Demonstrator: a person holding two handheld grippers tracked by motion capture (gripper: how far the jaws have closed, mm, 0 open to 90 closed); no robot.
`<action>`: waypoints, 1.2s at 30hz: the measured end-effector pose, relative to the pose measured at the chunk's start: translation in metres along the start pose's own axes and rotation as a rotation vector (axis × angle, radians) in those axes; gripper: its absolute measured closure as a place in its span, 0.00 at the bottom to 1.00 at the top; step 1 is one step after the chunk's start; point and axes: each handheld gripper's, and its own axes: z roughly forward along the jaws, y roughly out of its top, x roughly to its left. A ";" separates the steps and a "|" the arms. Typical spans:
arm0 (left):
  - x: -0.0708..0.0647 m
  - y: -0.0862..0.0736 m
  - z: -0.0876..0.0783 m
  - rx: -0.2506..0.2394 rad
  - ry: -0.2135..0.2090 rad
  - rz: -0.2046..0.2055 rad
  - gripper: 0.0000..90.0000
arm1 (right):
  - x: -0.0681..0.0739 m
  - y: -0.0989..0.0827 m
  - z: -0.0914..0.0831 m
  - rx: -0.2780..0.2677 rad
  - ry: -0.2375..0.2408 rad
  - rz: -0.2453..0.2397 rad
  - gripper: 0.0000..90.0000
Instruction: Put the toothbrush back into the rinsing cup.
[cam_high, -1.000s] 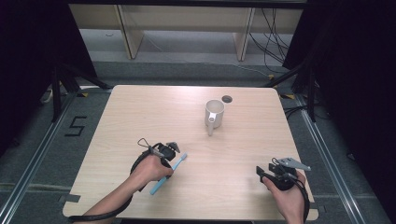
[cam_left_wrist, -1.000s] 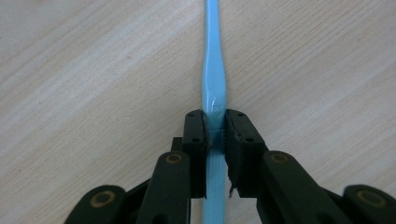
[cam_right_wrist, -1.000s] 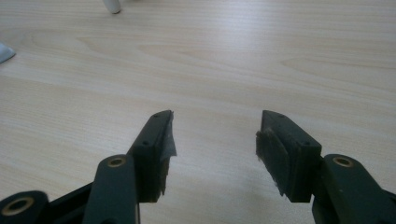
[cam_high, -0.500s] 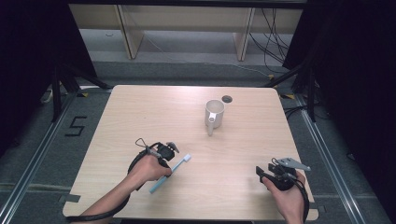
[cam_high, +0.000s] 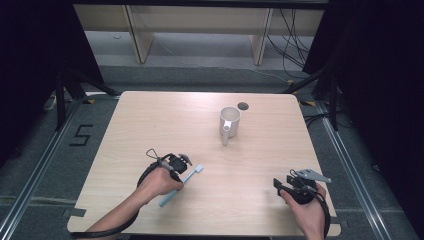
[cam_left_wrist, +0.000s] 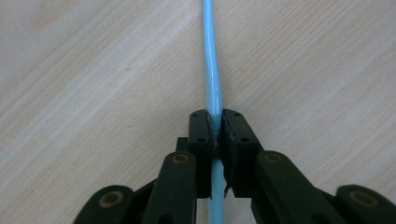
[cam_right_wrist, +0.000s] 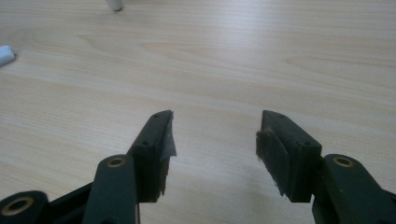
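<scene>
Since the earlier high-view frames, little had shifted: your left gripper (cam_high: 181, 169) had just been closing, with the toothbrush (cam_high: 192, 172) between its jaws, and both hands sat where they were.

From the high view, your left gripper was near the front edge of the table (cam_high: 150, 115), left of its middle, clamped on the light blue toothbrush. The brush lay slantwise, its head pointing toward the table's centre and its handle end running back under your left hand (cam_high: 159, 183). Your right gripper (cam_high: 283, 184) rested near the front right corner, close to both the front and right edges, so you had little room behind it. Between the two grippers the wood was bare, and the whole left half up to the far edge was open. A white mug (cam_high: 229, 122) stood right of centre toward the far edge, its handle facing you, well apart from both grippers. A small dark hole (cam_high: 243, 106) sat just behind it.

In the left gripper view, the pads (cam_left_wrist: 201, 135) pressed on the thin blue handle (cam_left_wrist: 212, 74), which ran straight ahead over the wood.

In the right gripper view, your jaws stood wide apart with nothing between them. Bare wood lay ahead, with two white bits at the far left and top edges of the picture, too cropped to name.
</scene>
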 end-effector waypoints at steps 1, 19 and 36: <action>0.000 0.000 0.000 0.000 0.000 0.000 0.92 | 0.000 0.000 0.000 0.000 0.000 0.000 0.51; 0.007 -0.010 -0.013 -0.130 -0.043 0.028 0.93 | 0.000 -0.002 0.001 -0.014 0.014 -0.002 0.51; 0.015 -0.026 -0.030 -0.365 -0.082 0.042 0.93 | 0.009 -0.001 0.007 -0.033 0.044 -0.004 0.51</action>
